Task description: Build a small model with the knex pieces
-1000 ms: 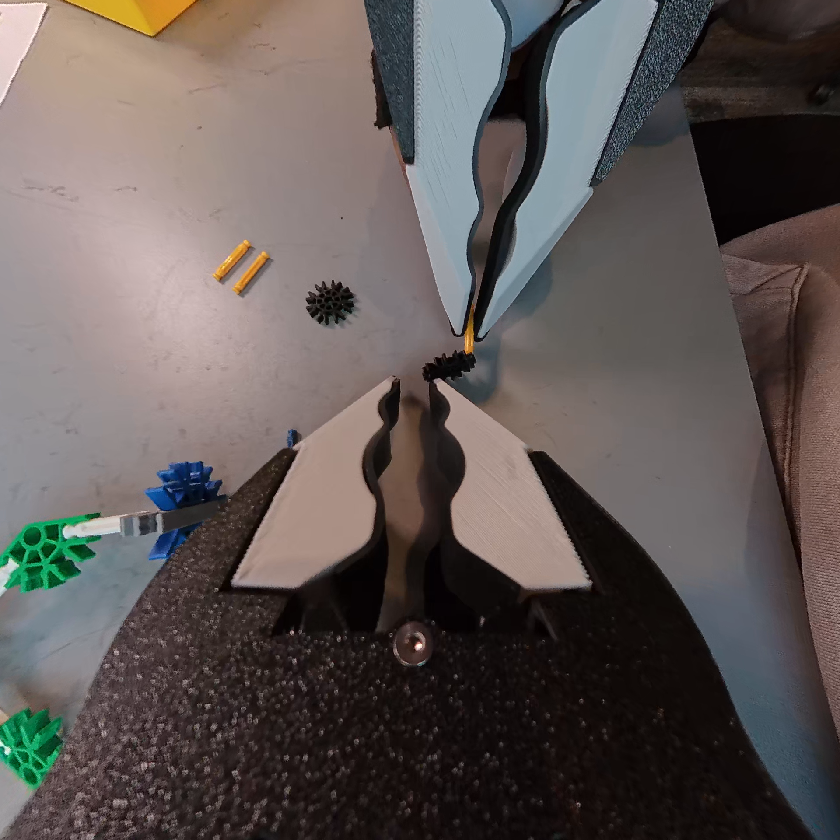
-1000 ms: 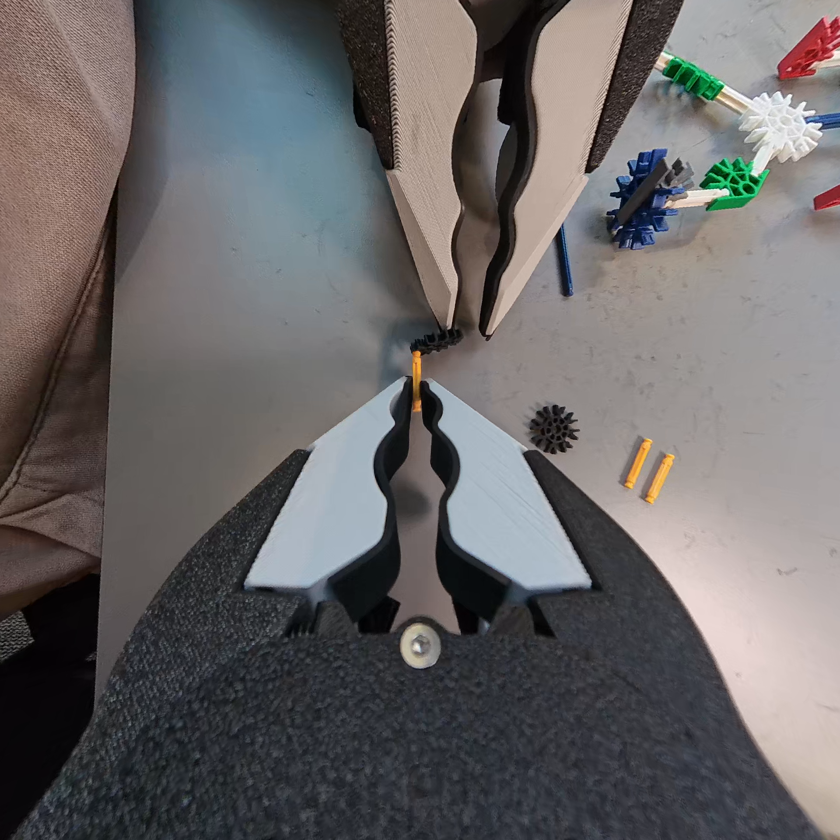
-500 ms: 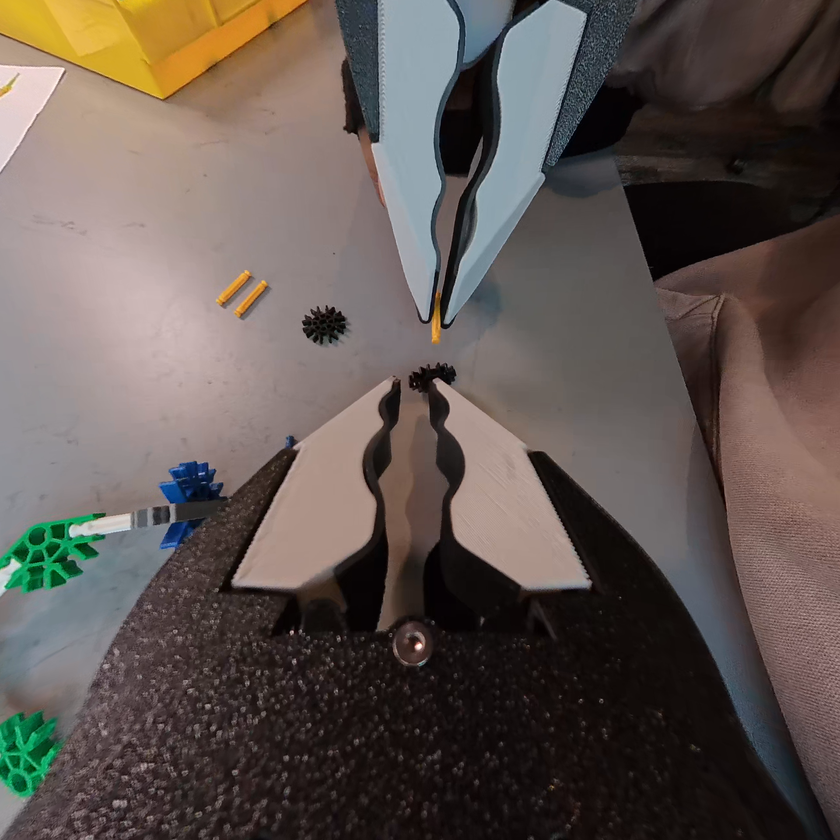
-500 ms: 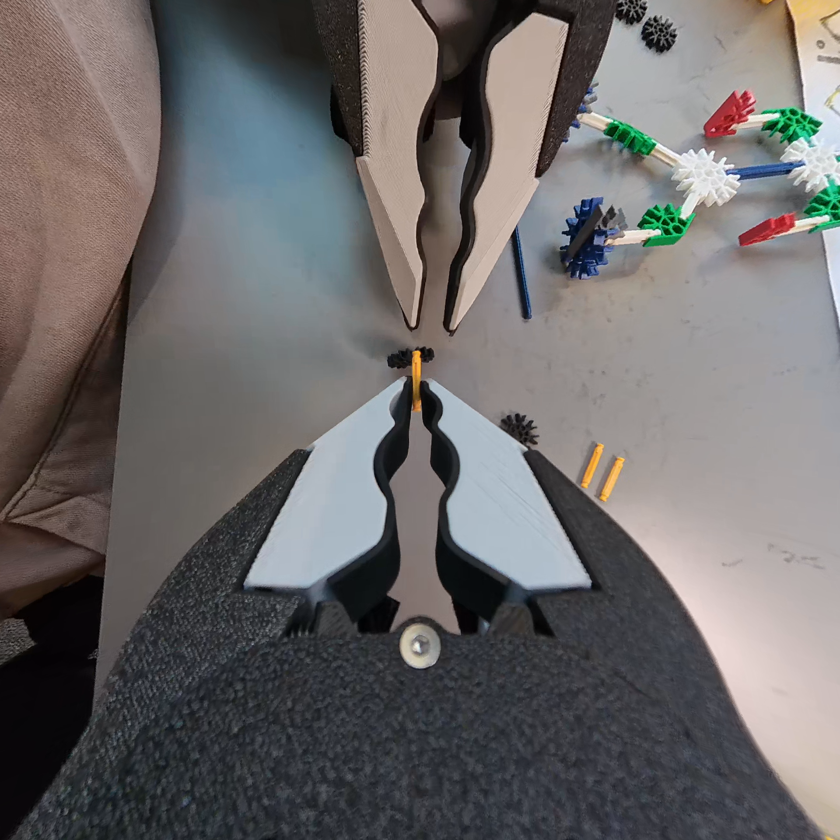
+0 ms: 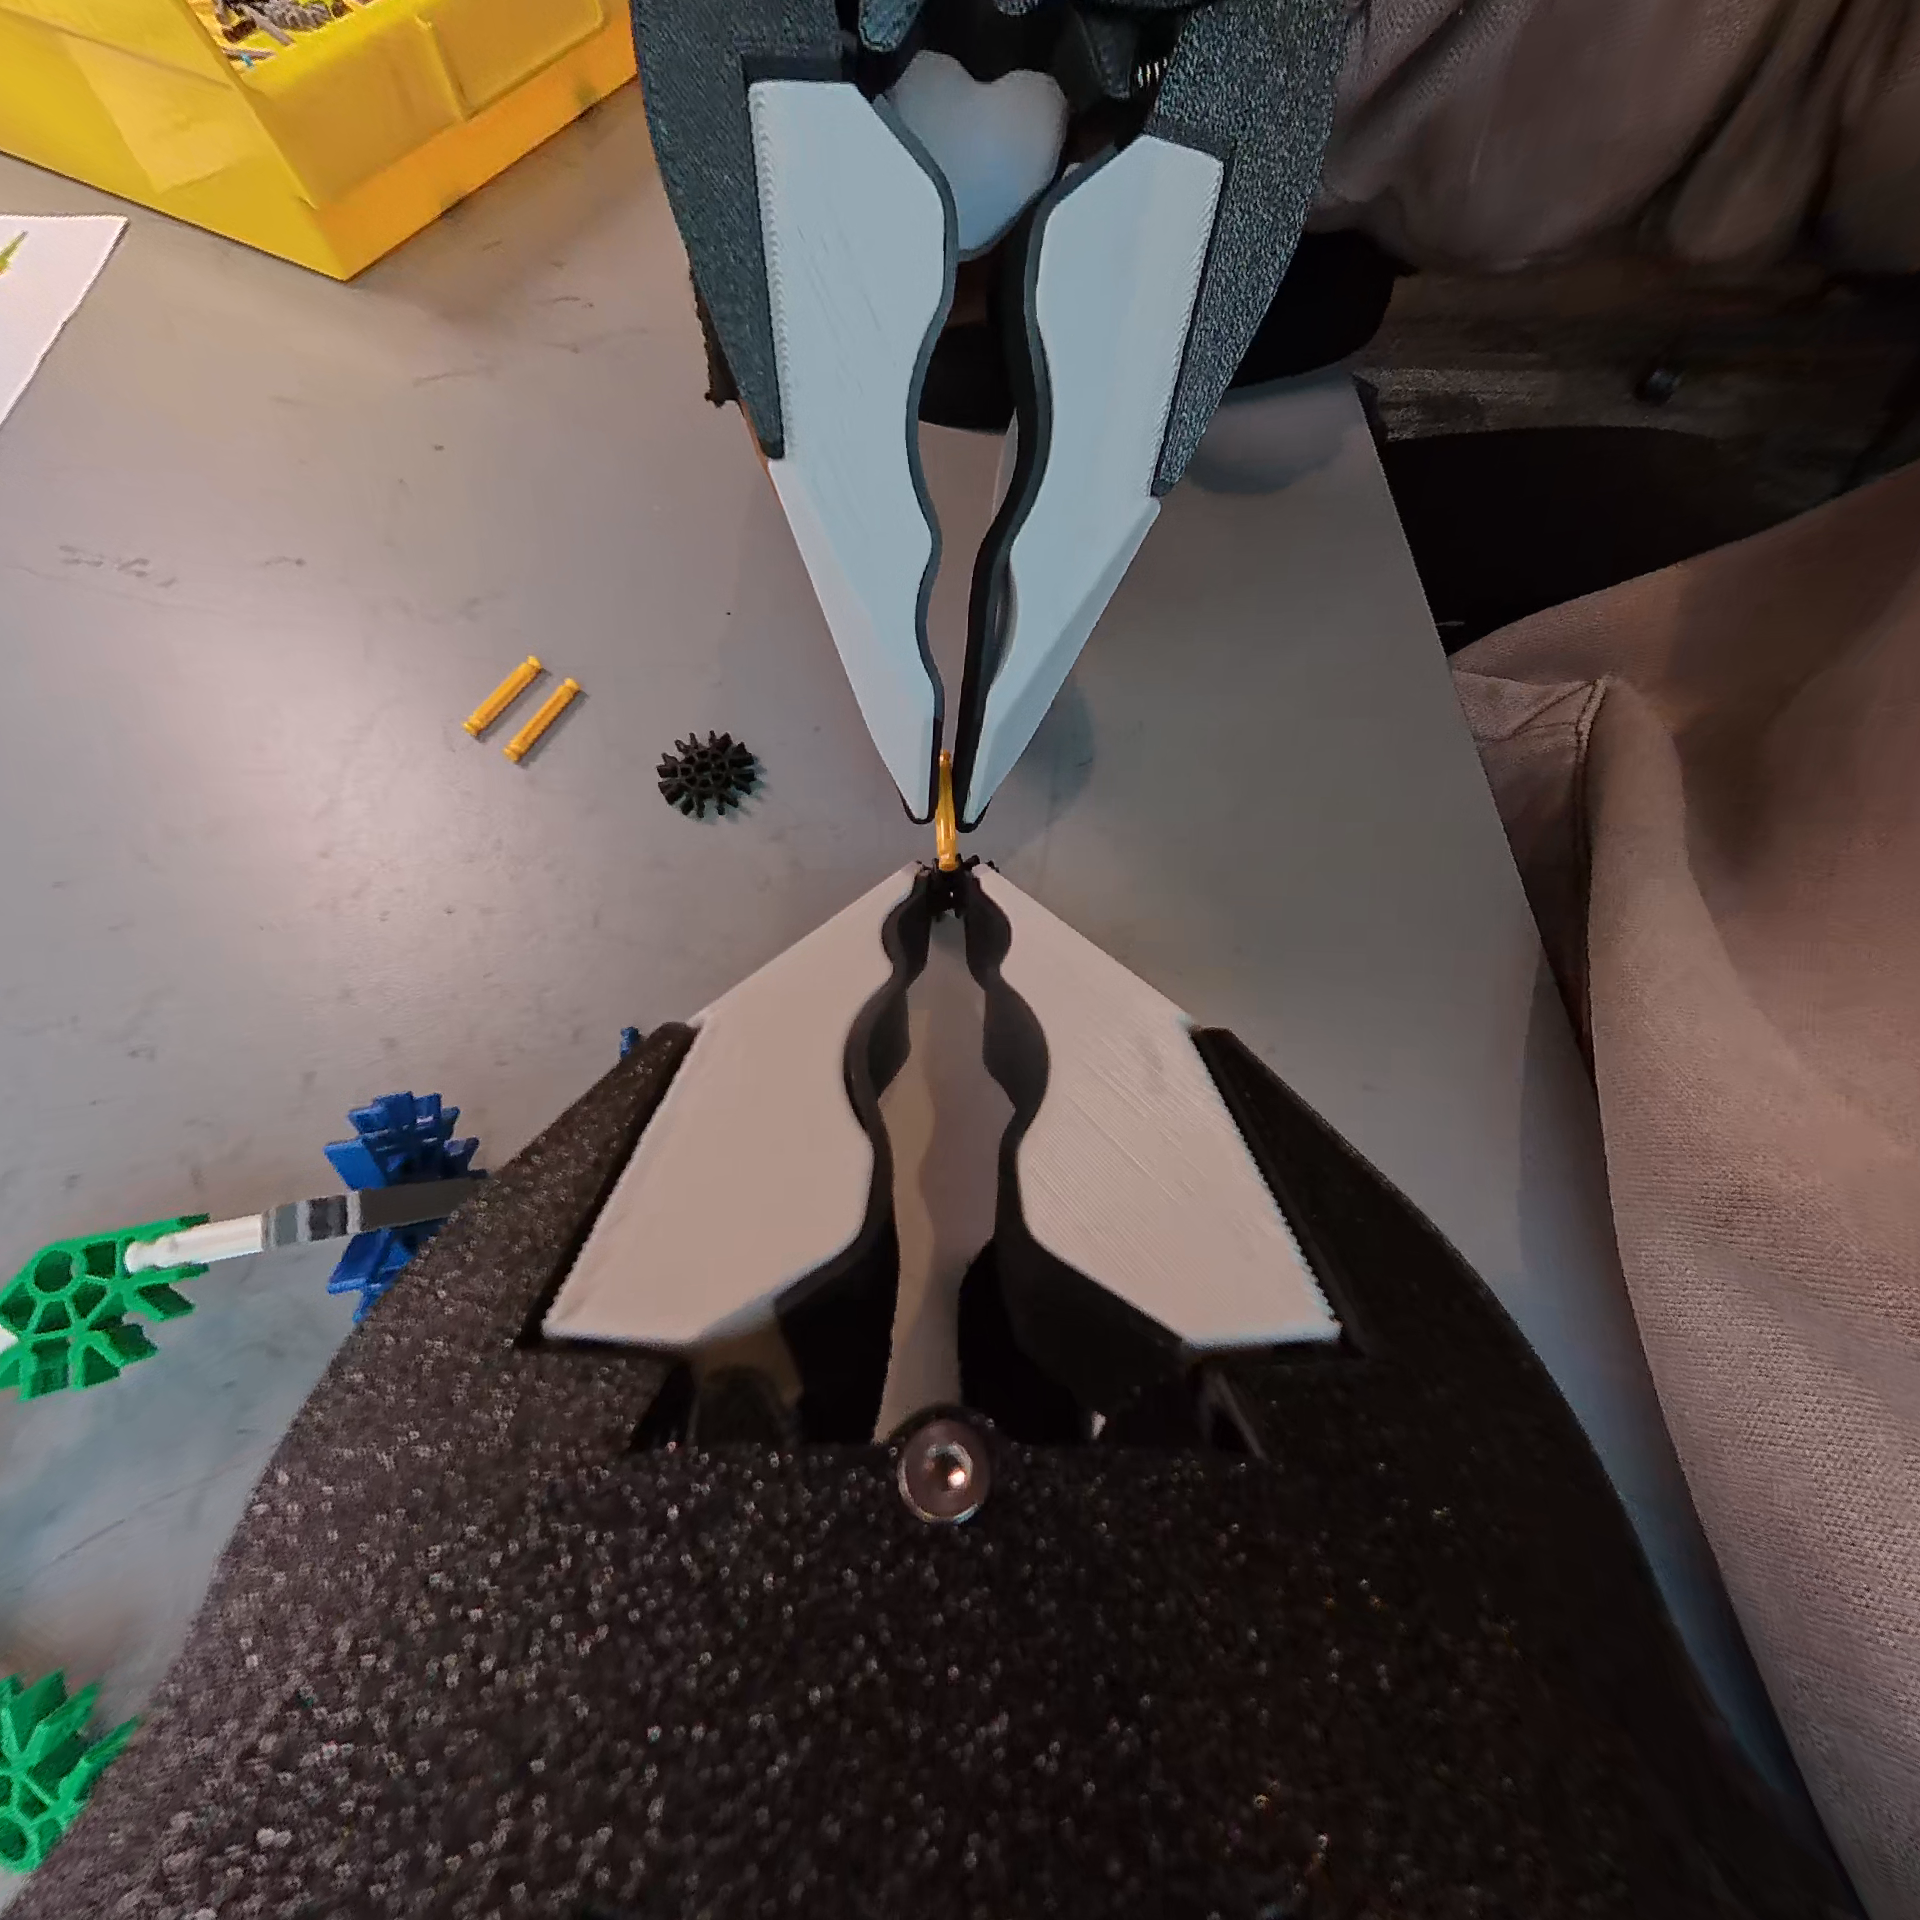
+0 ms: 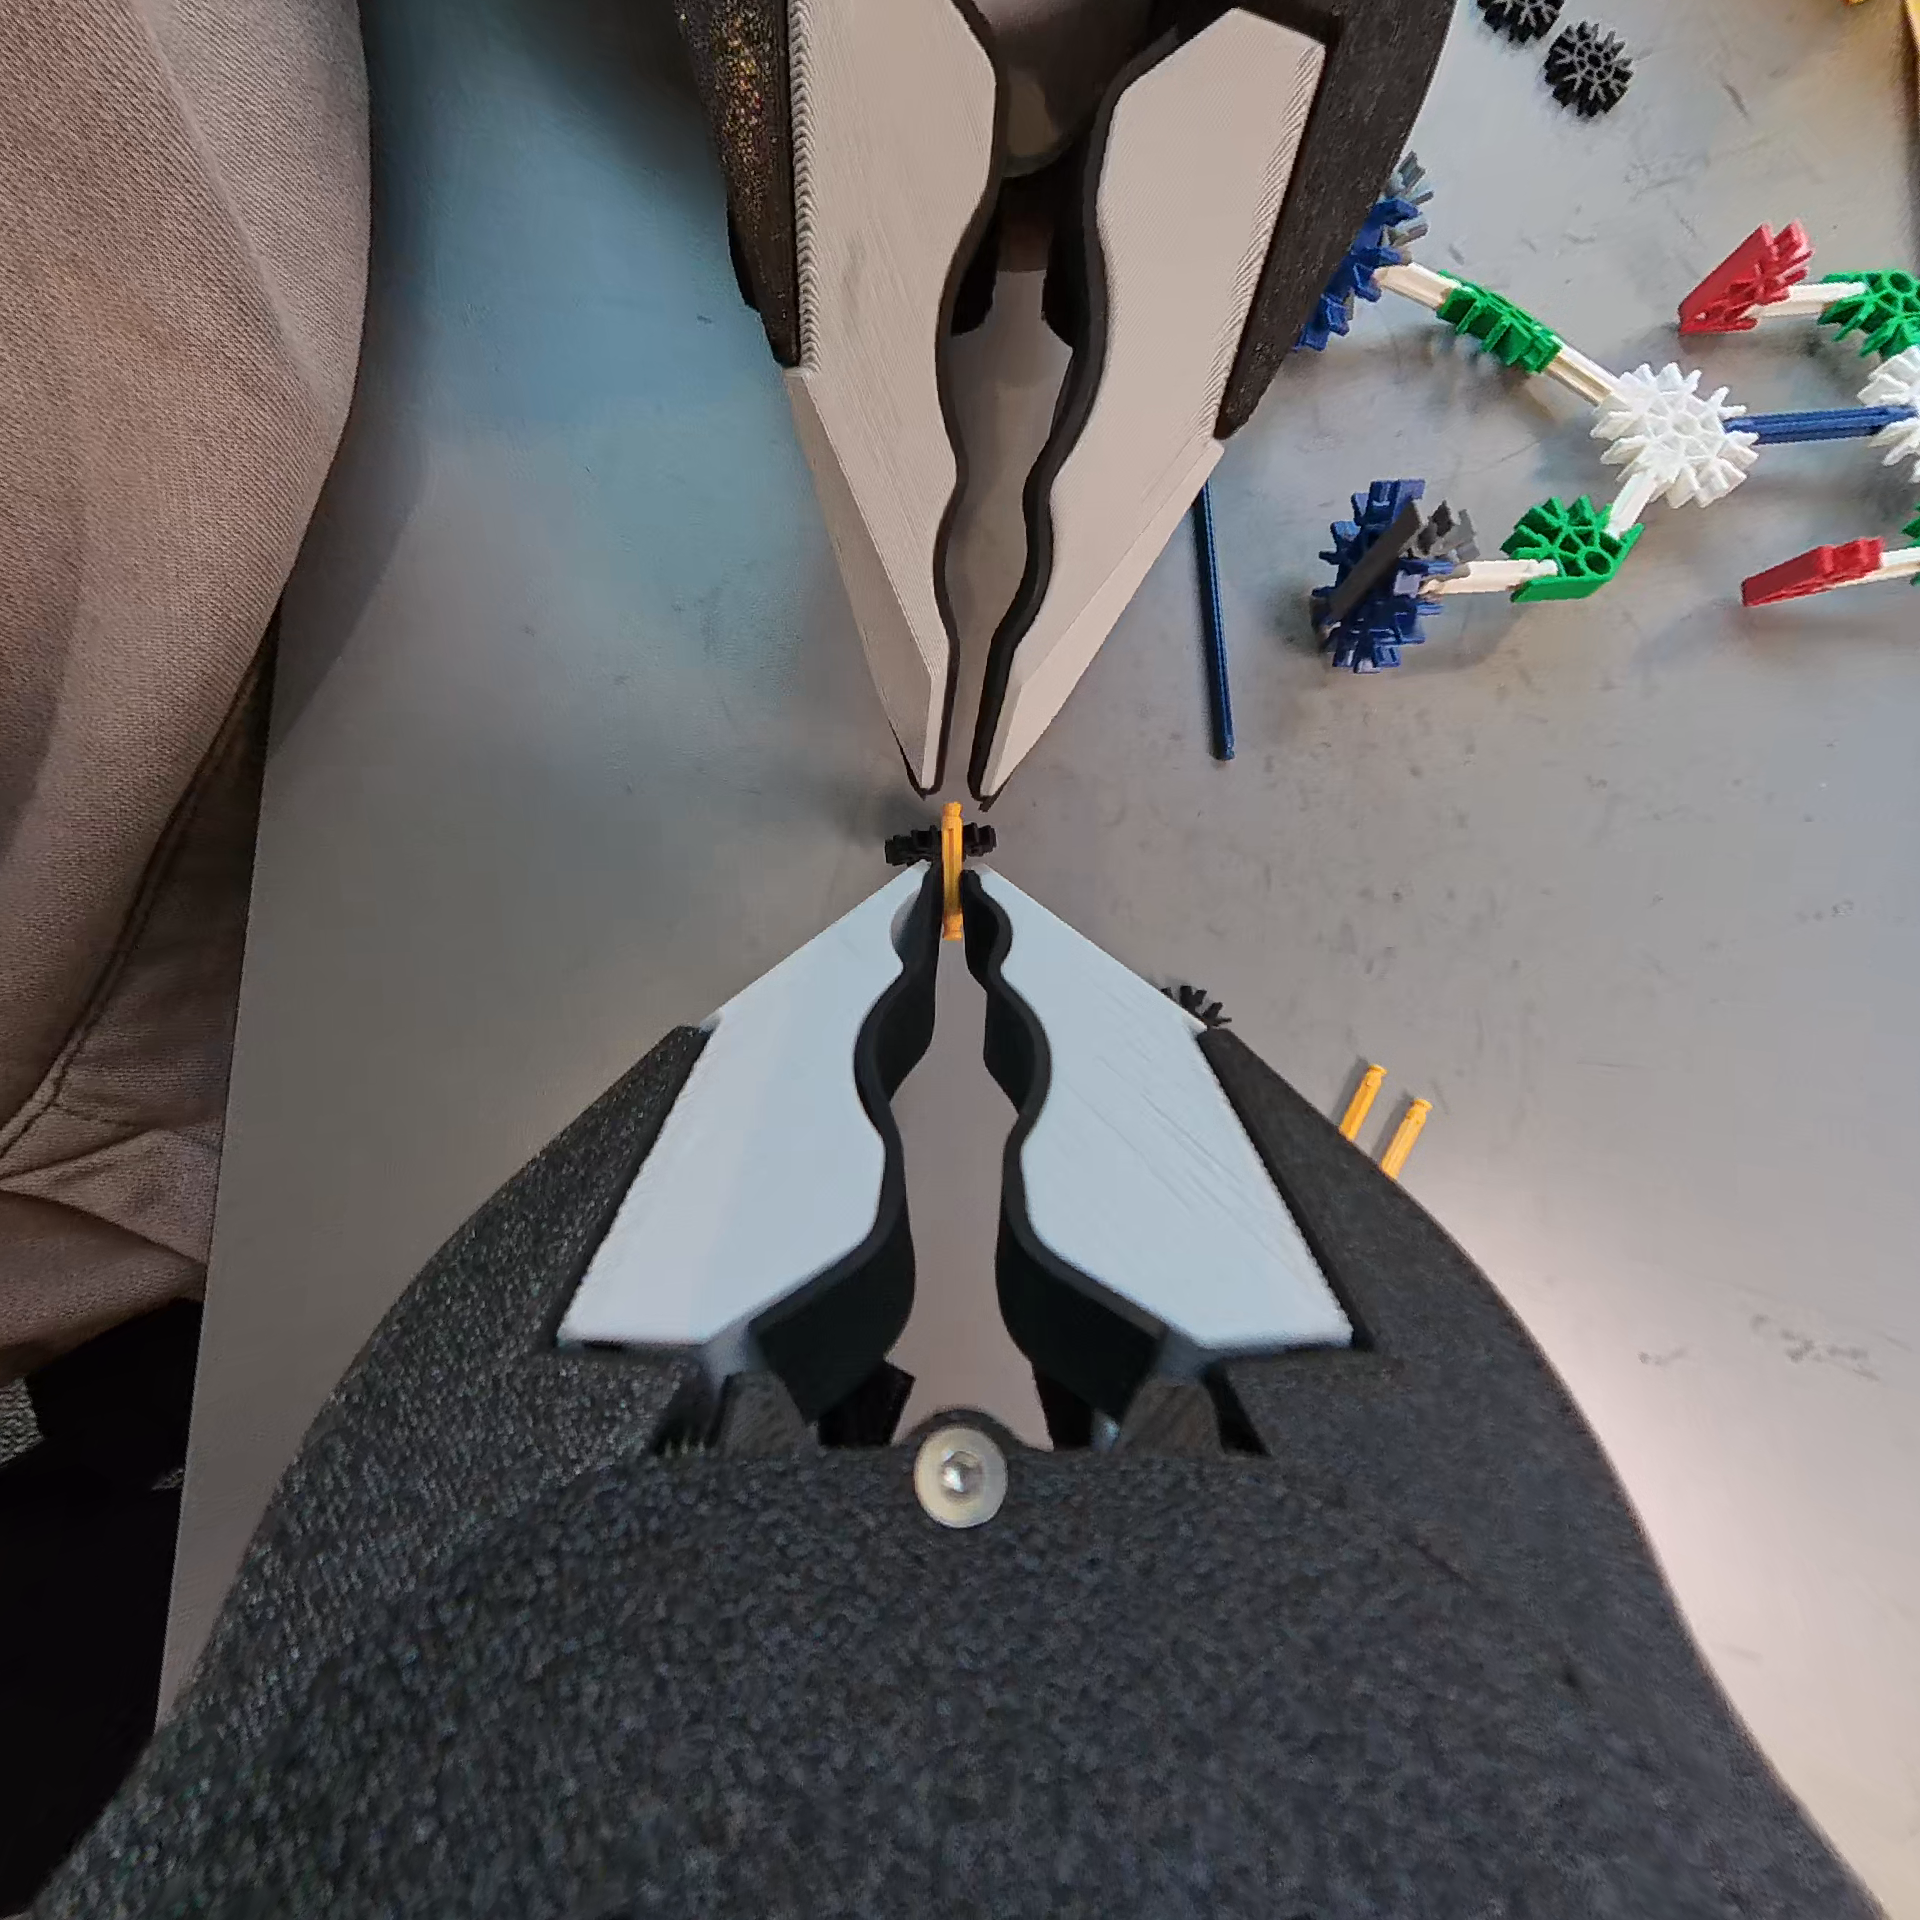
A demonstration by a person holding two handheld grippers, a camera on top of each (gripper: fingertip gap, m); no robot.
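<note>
My left gripper (image 5: 950, 878) has its jaws drawn in to a narrow slit, and its tips pinch a small black toothed connector (image 5: 948, 896) just above the grey table. In the right wrist view the left gripper (image 6: 951, 795) reaches in from the top, and the connector (image 6: 909, 844) shows edge-on. My right gripper (image 6: 948, 883) is shut on a short yellow rod (image 6: 951, 883). The rod crosses the connector's middle and its end reaches the left fingertips. In the left wrist view the right gripper (image 5: 943, 821) comes from the top with the rod (image 5: 943, 800).
A loose black connector (image 5: 707, 774) and two yellow rods (image 5: 520, 709) lie to the left. A yellow parts bin (image 5: 312, 125) stands far left. A built model of rods and connectors (image 6: 1662, 436) and a blue rod (image 6: 1214, 623) lie nearby. A person's clothing (image 5: 1714, 1039) borders the table edge. My two grippers' fingertips are within a few centimetres of each other.
The two grippers have come together tip to tip. The yellow rod now meets the black connector. My left jaws have narrowed around the connector.
</note>
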